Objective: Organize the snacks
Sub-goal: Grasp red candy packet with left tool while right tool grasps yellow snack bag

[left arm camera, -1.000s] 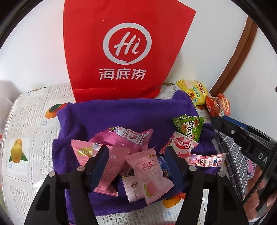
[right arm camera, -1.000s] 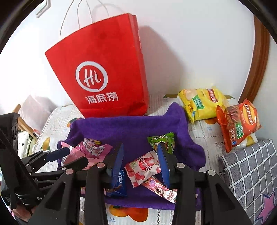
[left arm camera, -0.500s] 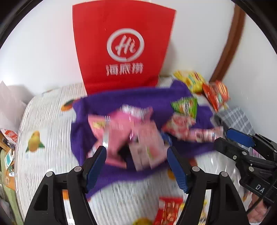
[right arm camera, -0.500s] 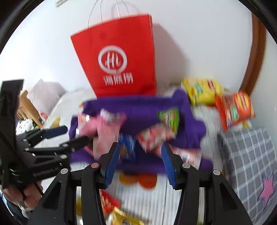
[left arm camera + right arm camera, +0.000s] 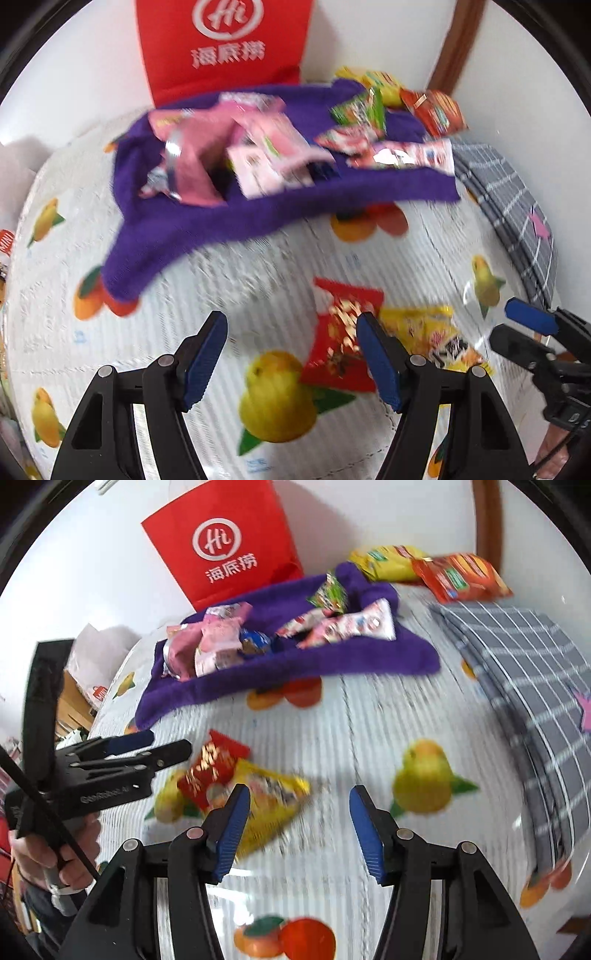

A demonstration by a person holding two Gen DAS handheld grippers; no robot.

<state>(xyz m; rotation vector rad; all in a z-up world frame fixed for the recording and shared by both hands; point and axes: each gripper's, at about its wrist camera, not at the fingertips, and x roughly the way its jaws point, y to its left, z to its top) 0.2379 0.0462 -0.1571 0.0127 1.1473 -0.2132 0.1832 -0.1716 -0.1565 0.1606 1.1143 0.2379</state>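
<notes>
While both claws hang empty, the left gripper parted and the right gripper widening, the red packet overlaps the yellow packet; a careless pinch could catch both, short of the purple cloth.

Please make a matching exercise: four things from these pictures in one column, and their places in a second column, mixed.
Things:
1. red paper bag
2. green snack packet
3. red snack packet
4. checked grey cloth

Places:
A. on the bare fruit-print tablecloth, partly over a yellow packet
B. standing against the white wall
C. on the purple towel
D. at the right edge of the table

Pairs: 1-B, 2-C, 3-A, 4-D
</notes>
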